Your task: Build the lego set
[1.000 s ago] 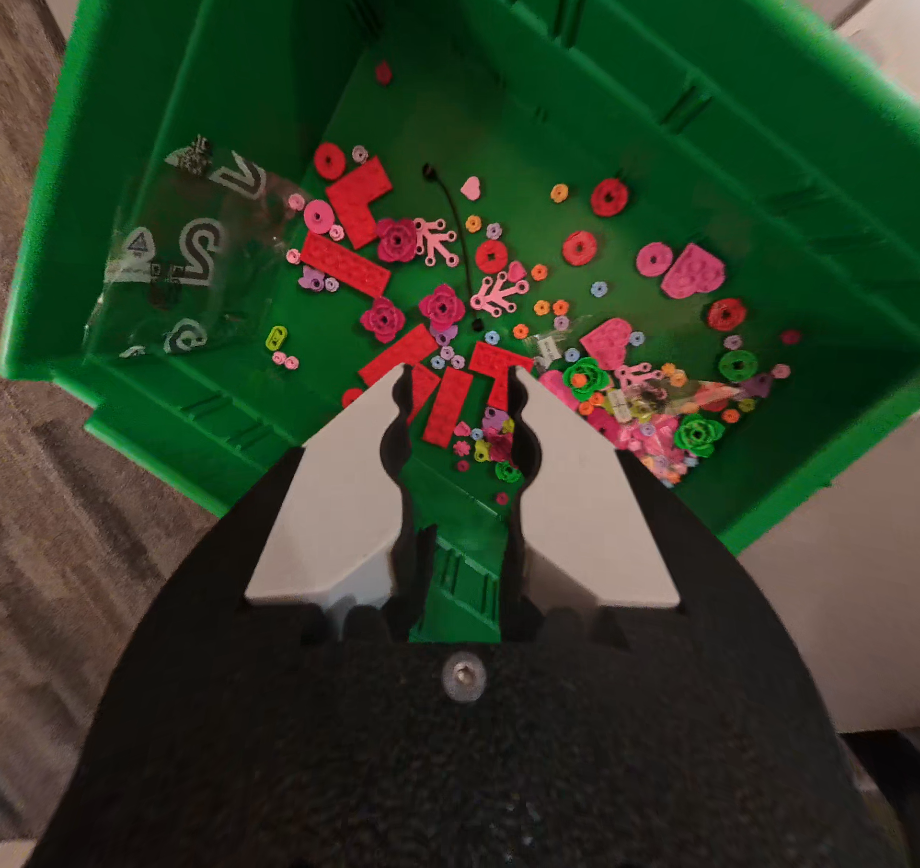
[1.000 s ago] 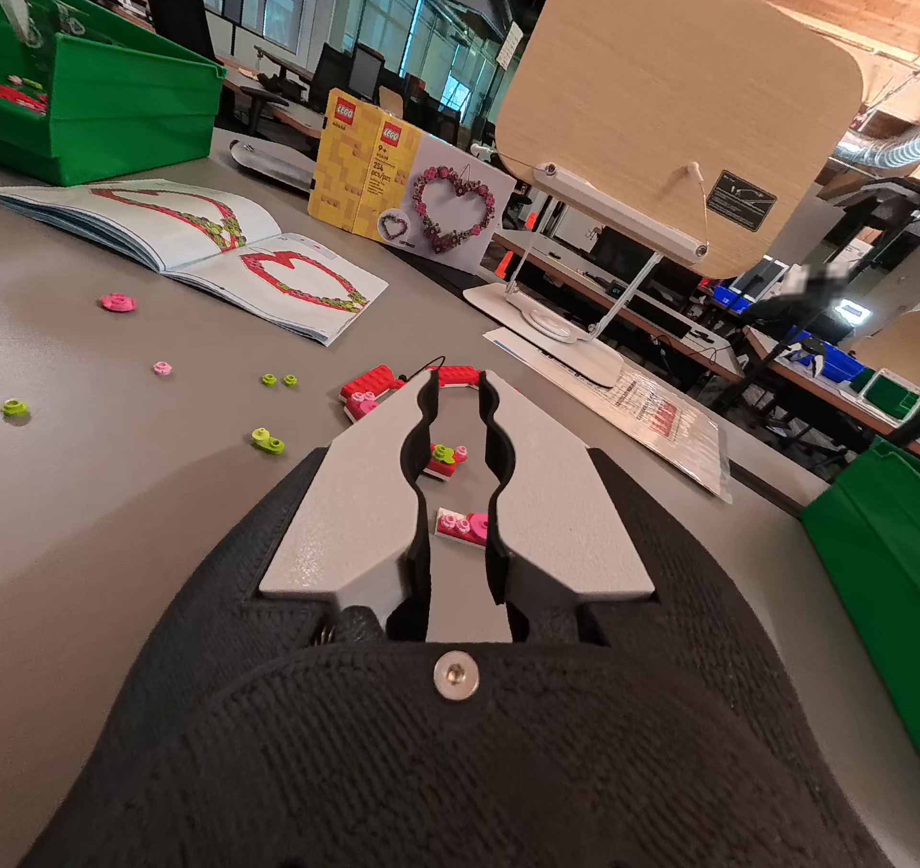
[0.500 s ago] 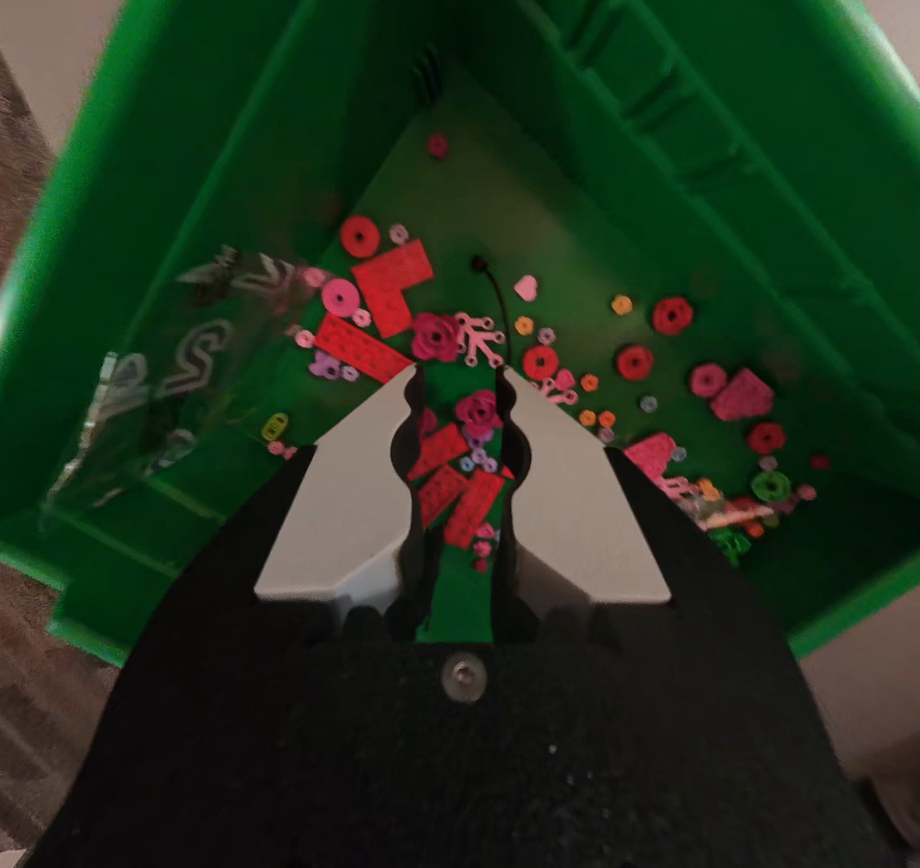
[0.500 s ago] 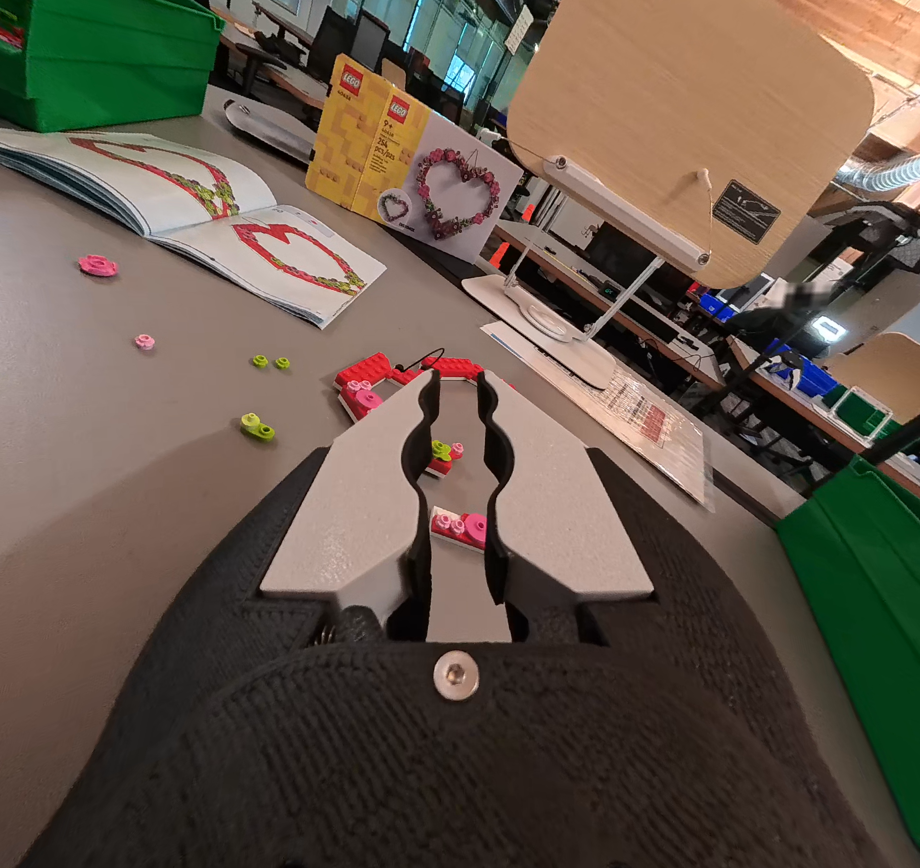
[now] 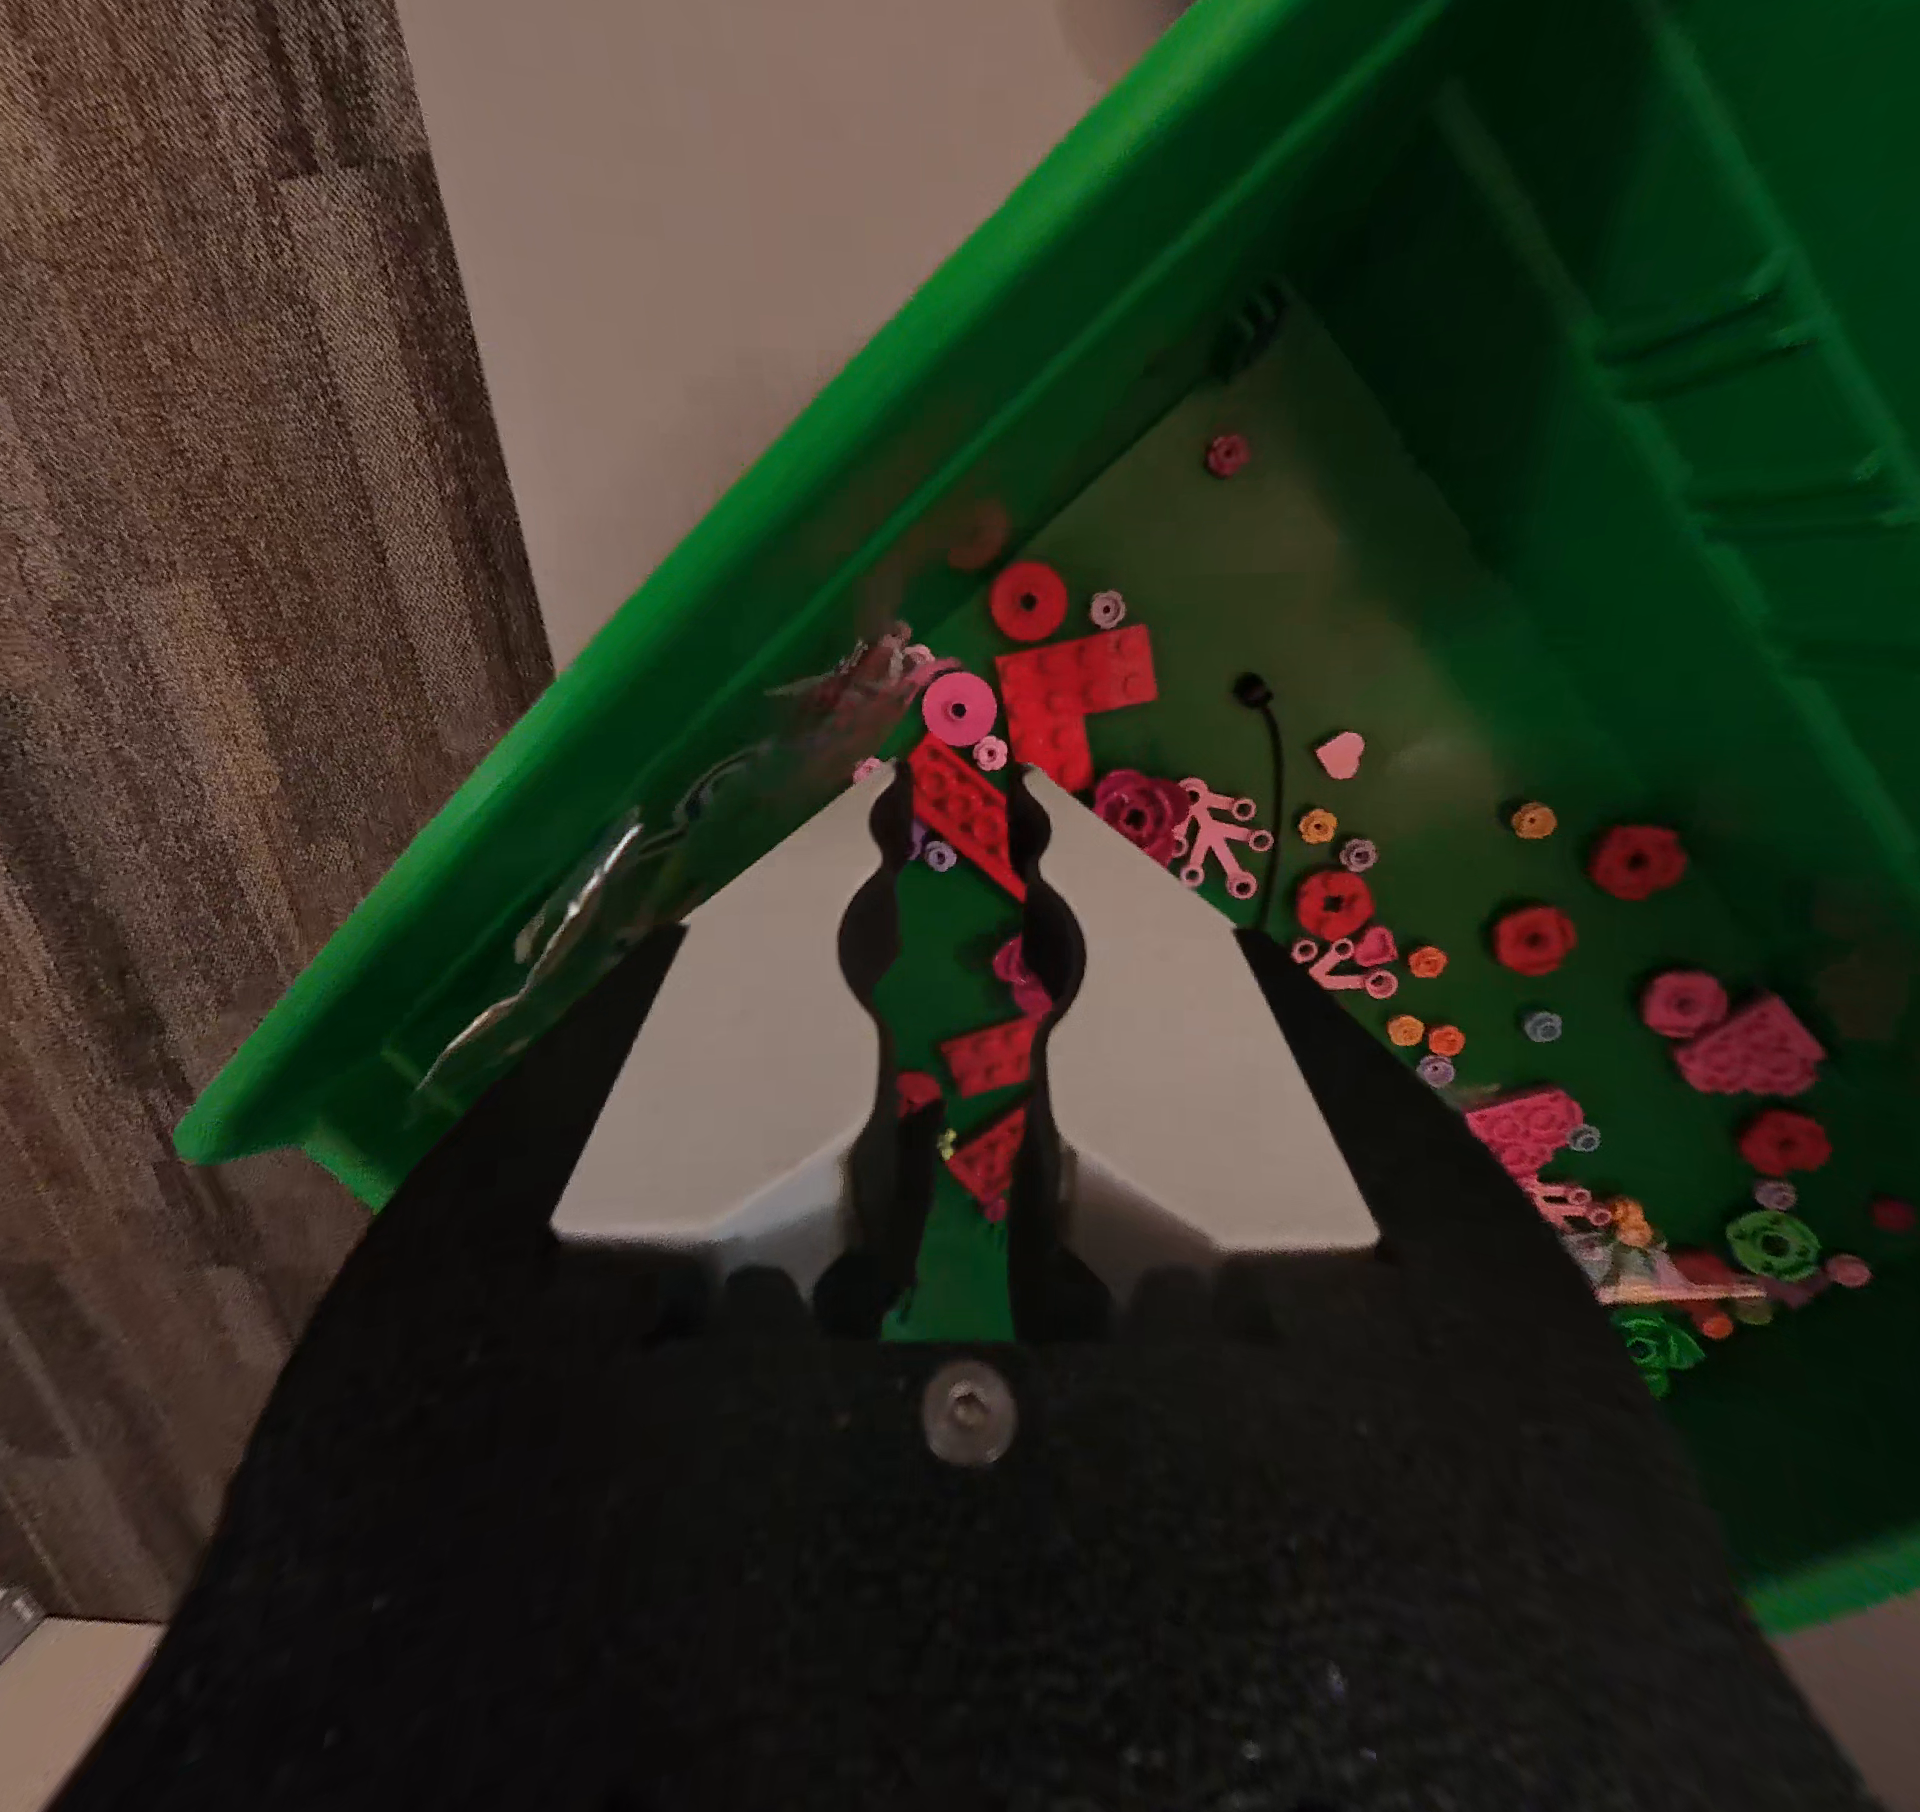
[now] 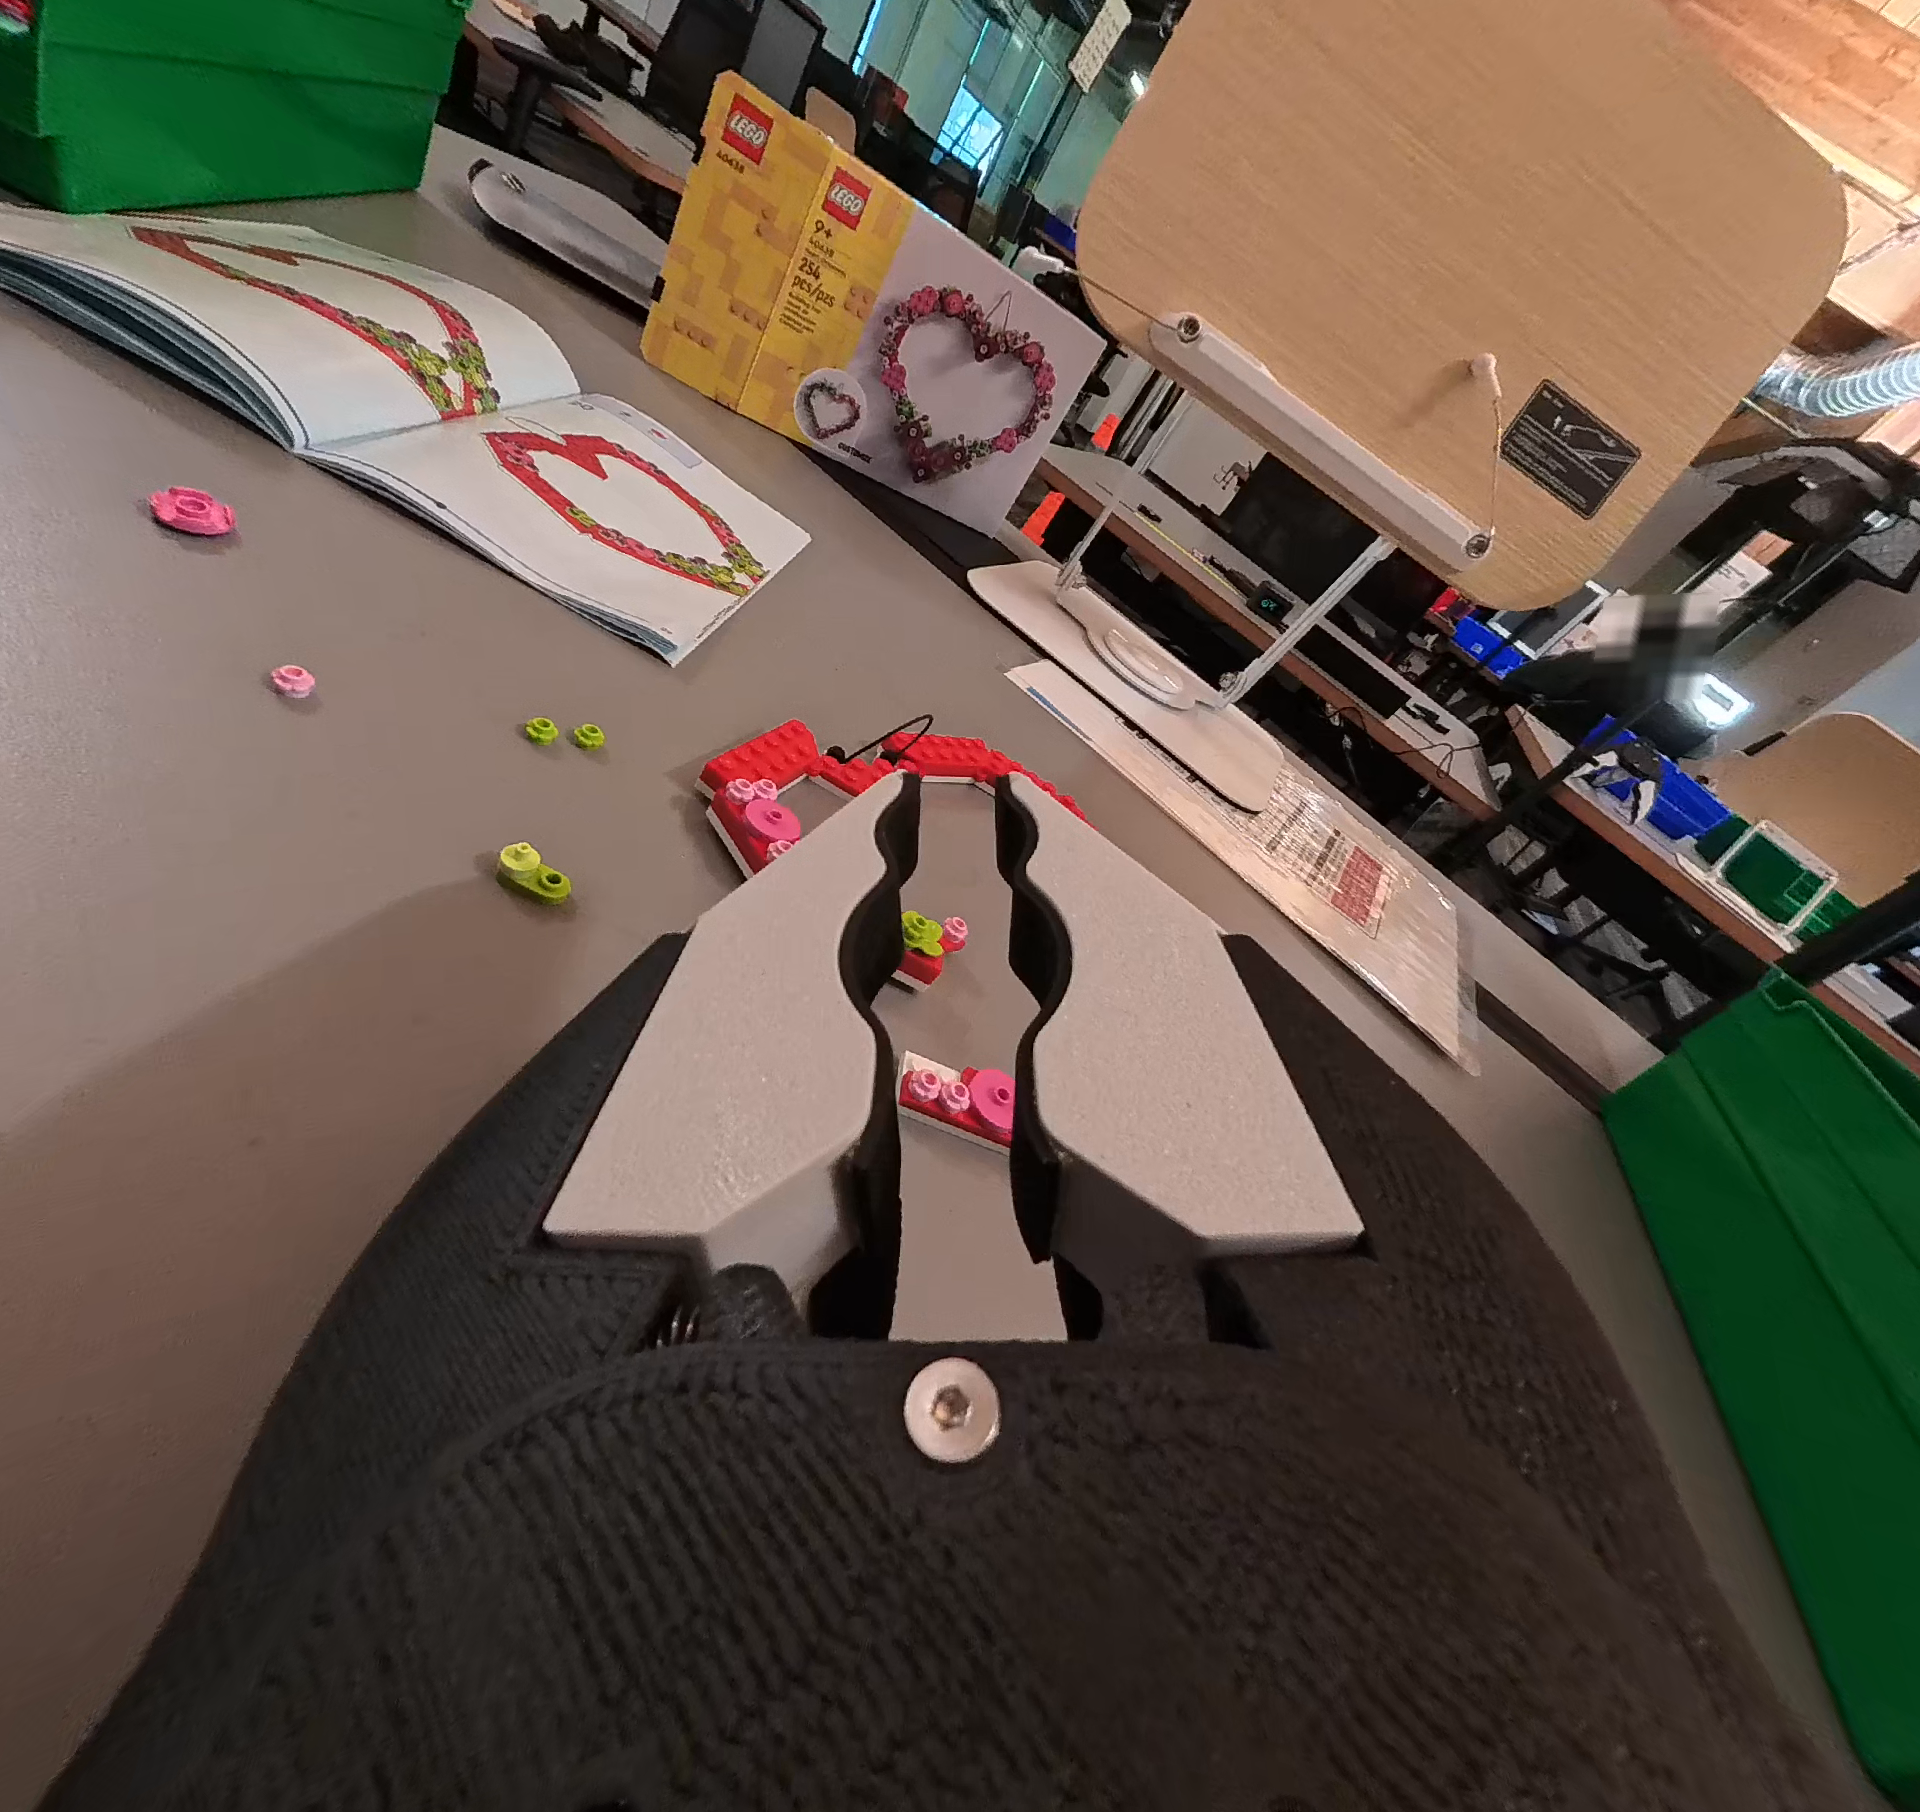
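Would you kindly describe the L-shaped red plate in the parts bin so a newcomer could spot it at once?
Look into the green bin under the left tongs. Follow its long wall to the parts near the far corner, just beyond the tongs' tips. The L-shaped red plate lies there, between a red round disc and a magenta rose; it is the only red plate there with a bend.

My green bin (image 5: pixel 1195 162) has red plates (image 5: pixel 1081 692) & pink hearts (image 5: pixel 1751 1047); at 10 o'clock, lime bits (image 6: pixel 533 872) on grey table (image 6: pixel 208 931).
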{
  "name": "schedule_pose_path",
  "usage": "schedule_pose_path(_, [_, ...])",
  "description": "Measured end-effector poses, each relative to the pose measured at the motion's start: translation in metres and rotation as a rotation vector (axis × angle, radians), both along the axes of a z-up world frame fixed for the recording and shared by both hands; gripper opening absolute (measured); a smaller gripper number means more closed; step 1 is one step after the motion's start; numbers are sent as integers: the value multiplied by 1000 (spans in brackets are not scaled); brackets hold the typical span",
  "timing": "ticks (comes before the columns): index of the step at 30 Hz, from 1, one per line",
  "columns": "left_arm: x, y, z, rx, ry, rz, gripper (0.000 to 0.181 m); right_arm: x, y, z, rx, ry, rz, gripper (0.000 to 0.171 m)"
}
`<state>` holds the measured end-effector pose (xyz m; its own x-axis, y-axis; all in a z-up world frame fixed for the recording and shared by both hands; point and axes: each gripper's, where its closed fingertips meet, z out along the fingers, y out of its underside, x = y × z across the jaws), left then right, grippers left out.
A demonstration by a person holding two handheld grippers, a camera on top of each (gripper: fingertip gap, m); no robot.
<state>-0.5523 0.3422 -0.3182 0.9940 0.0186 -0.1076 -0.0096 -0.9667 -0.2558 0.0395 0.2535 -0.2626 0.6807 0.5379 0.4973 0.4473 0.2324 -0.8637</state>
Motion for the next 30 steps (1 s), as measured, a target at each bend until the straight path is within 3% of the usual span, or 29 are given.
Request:
schedule_pose_path(10, [2,2,-19,-56,-72,47,12,-1,0,-1,2,-15,4,13])
schedule_pose_path(30, [5,-1,-24,-56,-155,83,5,-4,-1,-4,4,-35,10,13])
